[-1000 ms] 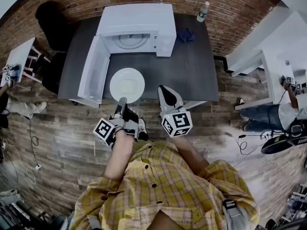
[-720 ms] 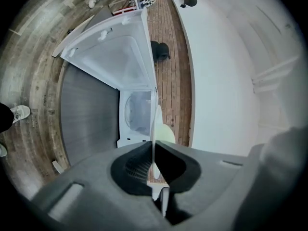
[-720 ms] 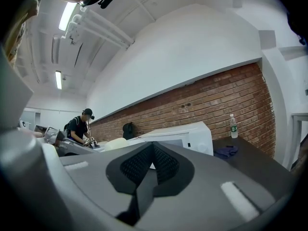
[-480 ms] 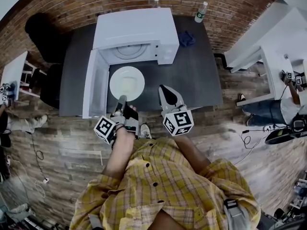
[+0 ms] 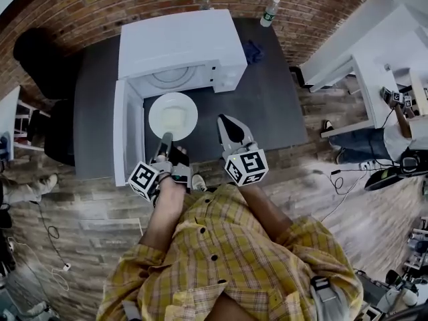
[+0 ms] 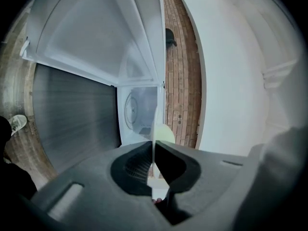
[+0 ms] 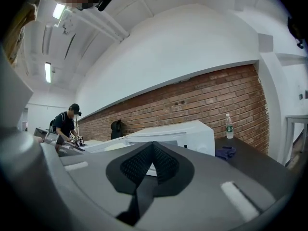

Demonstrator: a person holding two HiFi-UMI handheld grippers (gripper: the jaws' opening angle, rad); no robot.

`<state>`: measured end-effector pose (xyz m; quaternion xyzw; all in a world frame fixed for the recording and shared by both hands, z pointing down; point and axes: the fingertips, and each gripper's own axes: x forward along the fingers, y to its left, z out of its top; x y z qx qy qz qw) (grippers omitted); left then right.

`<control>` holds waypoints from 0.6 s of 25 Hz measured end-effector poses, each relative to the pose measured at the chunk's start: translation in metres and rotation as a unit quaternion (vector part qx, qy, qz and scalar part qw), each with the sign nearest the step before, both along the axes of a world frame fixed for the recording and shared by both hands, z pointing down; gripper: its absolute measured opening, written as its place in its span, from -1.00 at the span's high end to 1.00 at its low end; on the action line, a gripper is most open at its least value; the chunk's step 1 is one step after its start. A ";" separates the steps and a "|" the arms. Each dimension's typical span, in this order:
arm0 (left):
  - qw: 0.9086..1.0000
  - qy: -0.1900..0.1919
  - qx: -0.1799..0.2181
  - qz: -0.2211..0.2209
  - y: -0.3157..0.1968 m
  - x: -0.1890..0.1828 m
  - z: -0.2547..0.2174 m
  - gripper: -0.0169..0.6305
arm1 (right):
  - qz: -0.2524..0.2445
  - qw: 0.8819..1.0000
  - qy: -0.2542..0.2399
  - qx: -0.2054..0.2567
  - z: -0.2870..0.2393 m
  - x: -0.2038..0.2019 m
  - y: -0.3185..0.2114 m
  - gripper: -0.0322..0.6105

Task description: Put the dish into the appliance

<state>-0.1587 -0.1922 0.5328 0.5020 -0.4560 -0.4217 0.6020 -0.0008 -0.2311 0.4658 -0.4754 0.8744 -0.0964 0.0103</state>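
A white round dish (image 5: 172, 114) hangs level over the dark table, just in front of the white microwave (image 5: 180, 45). The microwave's door (image 5: 127, 136) stands open to the left. My left gripper (image 5: 165, 140) is shut on the dish's near rim. In the left gripper view the dish (image 6: 164, 134) runs edge-on between the jaws of the left gripper (image 6: 153, 147), and the open cavity with its turntable (image 6: 132, 110) lies straight ahead. My right gripper (image 5: 225, 122) hovers to the right of the dish, shut and empty. The right gripper (image 7: 152, 147) points toward the microwave (image 7: 185, 133).
The dark table (image 5: 267, 105) carries a blue cloth (image 5: 253, 51) and two water bottles (image 5: 269, 11) (image 5: 205, 1) at its back edge by the brick wall. A black chair (image 5: 43, 55) stands at the left. White tables and a seated person (image 5: 401, 132) are at the right.
The left gripper has carried the dish nearer to the microwave's open front. The right gripper has kept its place beside it, still shut.
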 end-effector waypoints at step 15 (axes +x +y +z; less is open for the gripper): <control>1.000 -0.009 -0.012 -0.002 -0.025 -0.008 0.036 0.92 | 0.007 1.000 0.015 -0.008 0.027 -0.005 -0.016 0.90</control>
